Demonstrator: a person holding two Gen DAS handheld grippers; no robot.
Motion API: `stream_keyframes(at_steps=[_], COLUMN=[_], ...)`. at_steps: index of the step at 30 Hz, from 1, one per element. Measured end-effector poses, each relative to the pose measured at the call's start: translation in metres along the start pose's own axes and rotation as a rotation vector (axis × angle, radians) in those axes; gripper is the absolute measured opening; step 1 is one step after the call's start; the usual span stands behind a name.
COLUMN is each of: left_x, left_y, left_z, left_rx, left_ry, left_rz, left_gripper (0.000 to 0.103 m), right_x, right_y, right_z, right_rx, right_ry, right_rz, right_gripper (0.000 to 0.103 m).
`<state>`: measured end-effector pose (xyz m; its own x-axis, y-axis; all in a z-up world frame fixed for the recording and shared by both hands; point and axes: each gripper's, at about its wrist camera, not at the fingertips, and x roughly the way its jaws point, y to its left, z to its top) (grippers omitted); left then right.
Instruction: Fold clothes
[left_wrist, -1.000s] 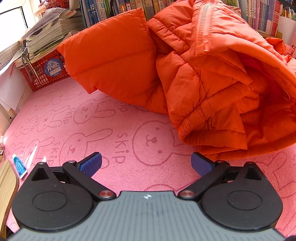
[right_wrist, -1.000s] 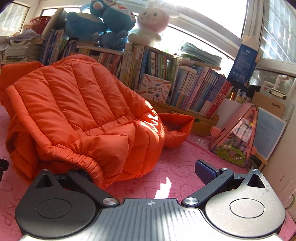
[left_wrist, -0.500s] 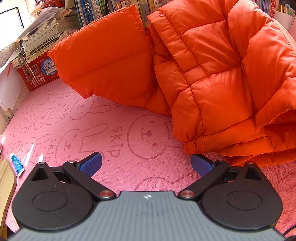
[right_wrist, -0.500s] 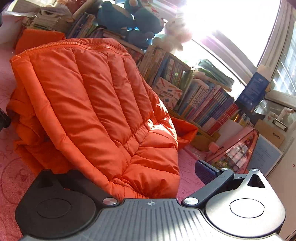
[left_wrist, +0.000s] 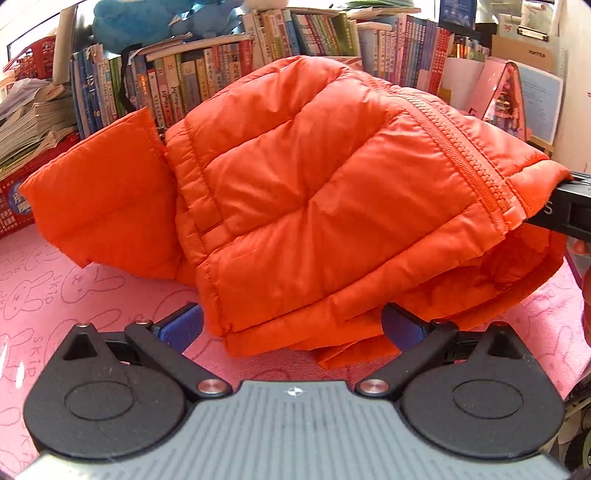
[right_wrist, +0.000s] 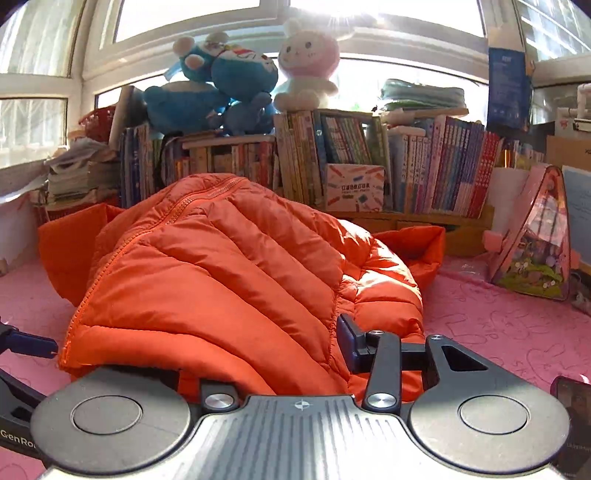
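Ahead of me: books (right_wrist: 436, 166) shelved in row, plush toys (right_wrist: 236, 81) on top, red basket (left_wrist: 14, 199) left, pink bunny-print cloth (left_wrist: 110, 291) covering table.

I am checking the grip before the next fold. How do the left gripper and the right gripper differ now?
The left gripper has its blue pads wide apart, with the orange jacket hem lying between them, ungripped; the right gripper is closed on the jacket's edge. The left gripper's pads both show; the jacket hides one of the right gripper's pads. Both work low over the pink mat.
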<state>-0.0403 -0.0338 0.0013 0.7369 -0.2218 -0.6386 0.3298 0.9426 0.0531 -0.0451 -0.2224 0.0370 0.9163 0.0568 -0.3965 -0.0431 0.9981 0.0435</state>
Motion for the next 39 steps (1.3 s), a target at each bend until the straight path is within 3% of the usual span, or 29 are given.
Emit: stream_keyframes(at_steps=[3,6,8,15,19,21,24,26,32,35,39], left_x=[0.010,0.028,0.031,0.003,-0.022,-0.034,-0.053,-0.070,-0.138,-0.152,-0.133], left_y=[-0.016,-0.009,0.006,0.071,0.102,0.117,0.139,0.134,0.159,0.168,0.157], left_z=[0.007,0.016,0.020,0.022,0.013,0.008,0.001,-0.006,-0.022,-0.030,-0.043], left_rx=[0.037,0.010,-0.033,-0.245,-0.315,-0.349,-0.396,-0.344,-0.373,-0.370,-0.315], left_ry=[-0.028,-0.030,-0.050,-0.134,-0.158,-0.171,-0.189,-0.211,-0.280,-0.250,-0.172], left_rz=[0.003,0.159,0.261,0.477,0.528,0.554,0.594,0.658,0.820,0.874,0.824], left_gripper=[0.103,0.103,0.103,0.103,0.103,0.103,0.103,0.103,0.103,0.103,0.103], right_x=[-0.004,-0.010,-0.013,-0.010,-0.001,0.000,-0.001,-0.001,0.007,0.011,0.011], right_y=[-0.018,-0.026,-0.029,-0.036,-0.058,-0.074,-0.077,-0.070,-0.040,-0.012,0.008], right_z=[0.007,0.011,0.009,-0.009,-0.022,-0.025,-0.029,-0.028,-0.016,-0.013,-0.019], right_rx=[0.075,0.078,0.056,-0.029,0.021,0.087,0.082,0.047,0.002,-0.062,-0.191], right_ry=[-0.009,-0.034,-0.038,-0.002,0.047,0.064,0.064,0.054,0.031,0.019,0.034], right_rz=[0.020,-0.011,-0.041,-0.142,-0.266,-0.233,-0.225,-0.222,-0.051,0.033,-0.029], right_gripper=[0.043,0.043,0.044,0.056,0.055,0.055,0.056,0.058,0.068,0.069,0.070])
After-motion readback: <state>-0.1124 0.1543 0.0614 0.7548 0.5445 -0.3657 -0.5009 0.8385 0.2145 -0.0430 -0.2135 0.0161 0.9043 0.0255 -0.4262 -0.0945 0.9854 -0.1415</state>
